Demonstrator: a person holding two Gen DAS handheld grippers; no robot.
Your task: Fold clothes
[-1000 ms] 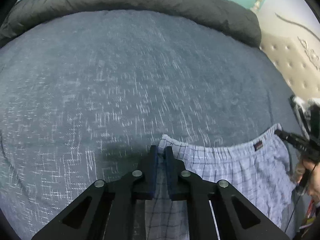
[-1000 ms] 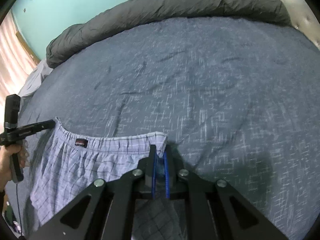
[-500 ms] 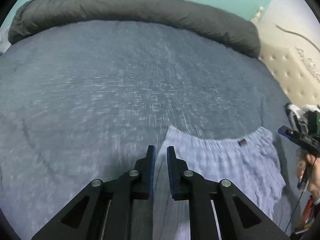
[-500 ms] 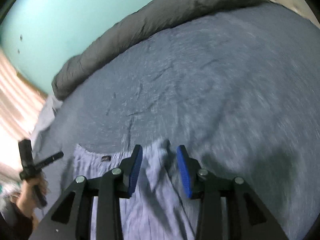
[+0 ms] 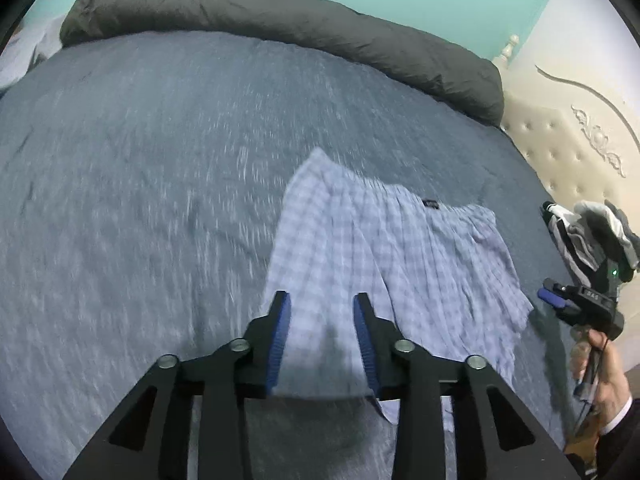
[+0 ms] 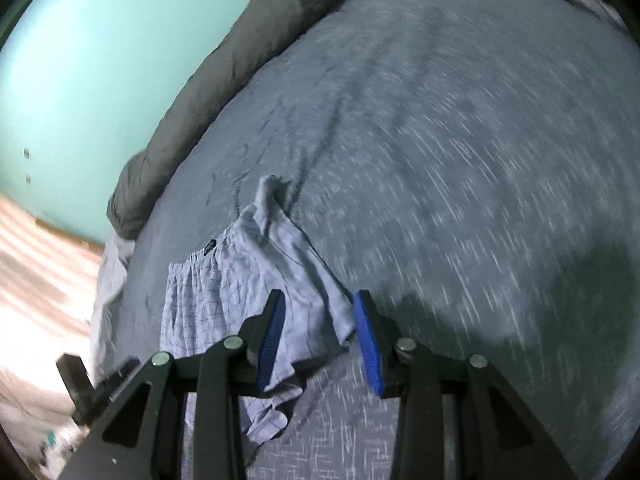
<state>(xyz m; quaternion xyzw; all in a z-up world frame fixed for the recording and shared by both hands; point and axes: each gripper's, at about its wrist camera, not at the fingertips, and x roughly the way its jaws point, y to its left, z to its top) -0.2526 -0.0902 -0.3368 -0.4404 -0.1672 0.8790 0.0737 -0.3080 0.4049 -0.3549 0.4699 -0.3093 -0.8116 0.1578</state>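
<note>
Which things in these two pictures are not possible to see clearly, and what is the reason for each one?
- Checked shorts, left wrist view: near edge hidden behind the left gripper; check pattern smeared by blur.
- Shorts, right wrist view: lower part covered by the right gripper.
- Label on the waistband: too small to read.
- Pile of clothes: cut off by the lens edge.
- Left gripper in the right wrist view: blurred; jaws cannot be judged.

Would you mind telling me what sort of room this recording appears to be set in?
Most likely a bedroom. The plaid shorts lie on a wide bed covered by a grey-blue bedspread, a dark rolled duvet runs along its far edge, and a cream tufted headboard stands at one side.
</note>
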